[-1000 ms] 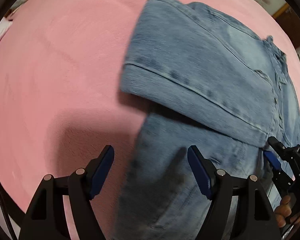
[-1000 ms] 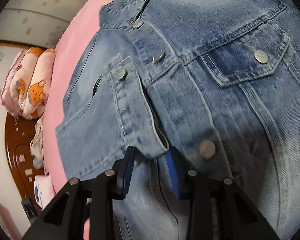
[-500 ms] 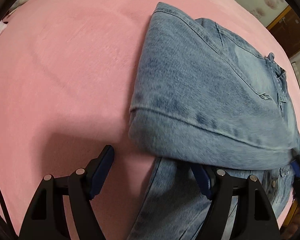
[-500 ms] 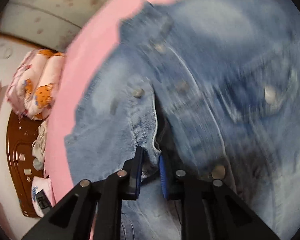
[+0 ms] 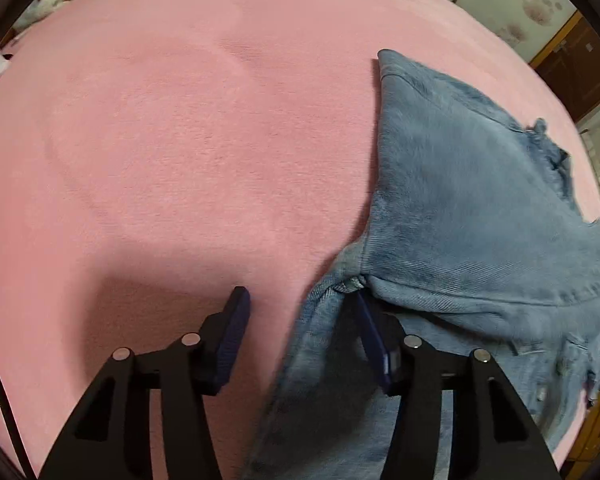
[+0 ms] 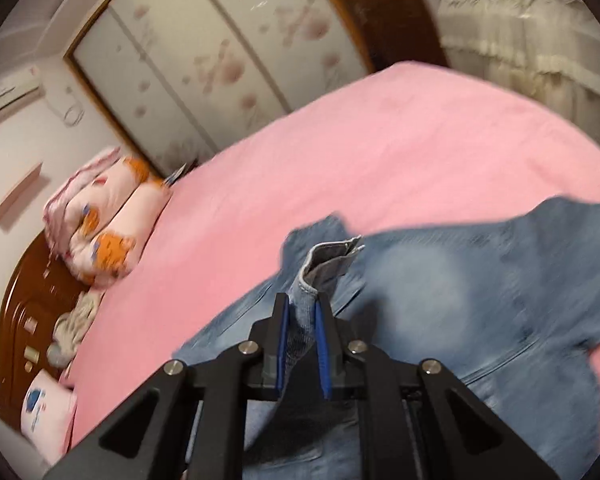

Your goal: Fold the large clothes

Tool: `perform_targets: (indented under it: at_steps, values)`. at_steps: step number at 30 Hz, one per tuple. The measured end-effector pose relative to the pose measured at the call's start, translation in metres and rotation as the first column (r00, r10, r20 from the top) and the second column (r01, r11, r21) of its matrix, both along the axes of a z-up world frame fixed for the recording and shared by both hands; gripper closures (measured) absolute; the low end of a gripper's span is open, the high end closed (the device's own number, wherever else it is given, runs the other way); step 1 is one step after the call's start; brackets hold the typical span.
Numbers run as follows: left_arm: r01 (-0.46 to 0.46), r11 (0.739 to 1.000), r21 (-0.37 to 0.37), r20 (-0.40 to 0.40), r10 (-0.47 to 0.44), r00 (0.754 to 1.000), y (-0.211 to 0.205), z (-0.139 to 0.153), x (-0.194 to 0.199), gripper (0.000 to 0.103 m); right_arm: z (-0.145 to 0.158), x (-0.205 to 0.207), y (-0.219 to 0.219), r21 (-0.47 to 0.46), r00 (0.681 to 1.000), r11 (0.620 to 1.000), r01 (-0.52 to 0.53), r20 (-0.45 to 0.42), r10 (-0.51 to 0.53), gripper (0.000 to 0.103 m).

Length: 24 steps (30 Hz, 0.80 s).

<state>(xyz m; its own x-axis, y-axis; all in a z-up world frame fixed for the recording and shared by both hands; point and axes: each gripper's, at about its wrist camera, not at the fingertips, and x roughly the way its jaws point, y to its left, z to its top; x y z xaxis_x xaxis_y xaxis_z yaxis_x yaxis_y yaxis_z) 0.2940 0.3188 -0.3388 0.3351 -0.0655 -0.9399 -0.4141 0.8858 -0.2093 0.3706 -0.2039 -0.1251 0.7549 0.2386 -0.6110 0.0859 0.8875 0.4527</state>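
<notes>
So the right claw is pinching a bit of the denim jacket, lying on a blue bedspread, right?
Not quite: the bedspread is pink, not blue, as the right wrist view shows. The right claw does pinch a fold of the denim jacket.

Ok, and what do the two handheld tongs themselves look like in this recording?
Both match: the left tongs and right tongs have matte black angular fingers with triangular cut-outs, silver round pins at the joints, and dark blue ribbed pads on the inner faces. A thin black cable runs along the left edge of the left wrist view. No markings, hands or sleeves show.
</notes>
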Motion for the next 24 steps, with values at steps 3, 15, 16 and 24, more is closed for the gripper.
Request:
perform_targets:
  at_steps: [3, 15, 16, 24]
  values:
    - [0.020, 1.000, 0.023, -0.008, -0.020, 1.000, -0.002, 0.002, 0.002, 0.068, -0.003, -0.005, -0.020, -0.004, 1.000, 1.000, 0.010, -0.019, -0.010, 0.098]
    - [0.004, 1.000, 0.031, -0.025, -0.003, 1.000, -0.020, 0.005, 0.007, 0.071, -0.132, -0.051, -0.053, -0.103, 0.908, 0.986, 0.130, -0.387, -0.160, 0.099]
    - [0.007, 0.999, 0.033, -0.028, -0.006, 1.000, -0.027, 0.000, 0.014, 0.071, -0.144, -0.056, -0.055, -0.077, 0.898, 0.986, 0.148, -0.406, -0.167, 0.099]
    - [0.008, 0.998, 0.057, -0.033, -0.006, 0.999, -0.040, -0.006, 0.021, 0.071, -0.166, -0.053, -0.050, -0.136, 0.898, 0.967, 0.214, -0.363, -0.250, 0.099]
